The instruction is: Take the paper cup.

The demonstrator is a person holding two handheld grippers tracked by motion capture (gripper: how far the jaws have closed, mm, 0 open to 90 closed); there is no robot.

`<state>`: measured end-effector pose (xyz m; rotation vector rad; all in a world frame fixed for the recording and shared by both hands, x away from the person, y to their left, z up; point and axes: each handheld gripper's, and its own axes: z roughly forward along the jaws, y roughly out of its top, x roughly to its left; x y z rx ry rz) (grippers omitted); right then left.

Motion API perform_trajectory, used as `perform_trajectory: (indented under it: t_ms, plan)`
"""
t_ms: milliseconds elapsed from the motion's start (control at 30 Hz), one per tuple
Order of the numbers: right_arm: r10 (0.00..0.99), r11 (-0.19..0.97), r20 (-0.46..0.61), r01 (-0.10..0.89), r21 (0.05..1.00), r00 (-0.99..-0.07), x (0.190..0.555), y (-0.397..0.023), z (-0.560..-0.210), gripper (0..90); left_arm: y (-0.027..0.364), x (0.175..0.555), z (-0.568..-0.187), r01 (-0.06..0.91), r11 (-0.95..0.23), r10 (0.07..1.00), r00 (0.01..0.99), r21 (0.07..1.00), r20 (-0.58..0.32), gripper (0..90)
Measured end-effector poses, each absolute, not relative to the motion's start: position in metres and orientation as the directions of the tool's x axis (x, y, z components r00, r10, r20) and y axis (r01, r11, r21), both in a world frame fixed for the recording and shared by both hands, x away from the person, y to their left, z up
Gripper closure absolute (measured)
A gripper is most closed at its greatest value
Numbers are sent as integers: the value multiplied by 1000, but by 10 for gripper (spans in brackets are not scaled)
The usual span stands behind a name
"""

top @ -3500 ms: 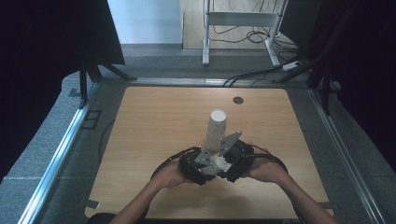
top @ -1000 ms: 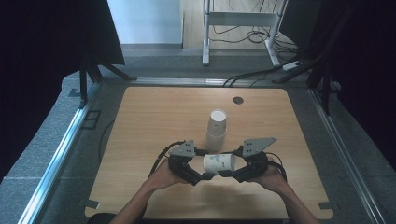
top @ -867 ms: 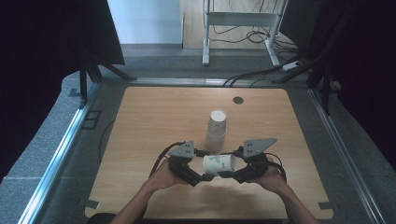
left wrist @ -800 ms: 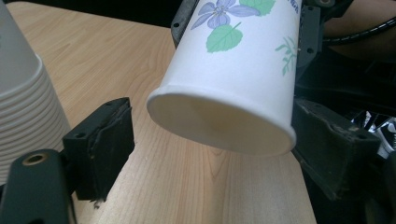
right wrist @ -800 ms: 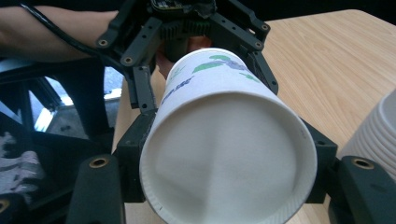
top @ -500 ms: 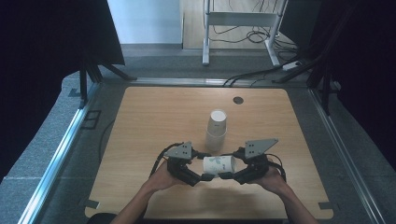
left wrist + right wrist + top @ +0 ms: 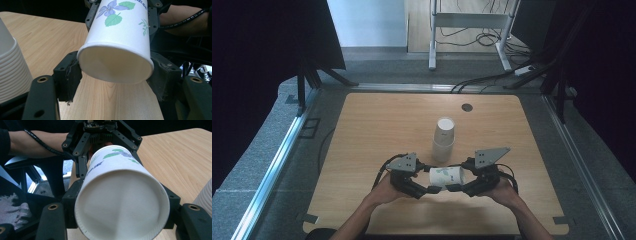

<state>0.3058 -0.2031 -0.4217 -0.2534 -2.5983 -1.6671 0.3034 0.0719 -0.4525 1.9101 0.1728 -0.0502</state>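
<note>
Paper cup point(image 7: 447, 176), flower-printed, lying level between both tools above the table point(image 7: 362, 130): left tool point(image 7: 424, 187), jaws just closing, now pinching the mouth end, right tool point(image 7: 457, 188) clamping the base end, handover pending, cup stack point(image 7: 443, 140) just beyond.

My left gripper point(image 7: 428, 189) has just been closing its jaws, and now they press on the open end of the paper cup point(image 7: 447, 176) lying level between both grippers. Earlier I had the cup tilted upward against the cup stack point(image 7: 444, 140); now it sits lower, apart from it.
</note>
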Motion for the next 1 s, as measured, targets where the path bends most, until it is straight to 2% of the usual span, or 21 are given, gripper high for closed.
perform_trajectory:
  t_ms: [633,1000]
  plan:
    - [135,439,125,172,882,-983,309,-203,-425,324,74,304,-452,148,-332,106,987,932,-119,357]
    - [169,478,93,164,863,-981,309,-204,-424,210,76,305,-447,144,-391,110,988,909,-110,357]
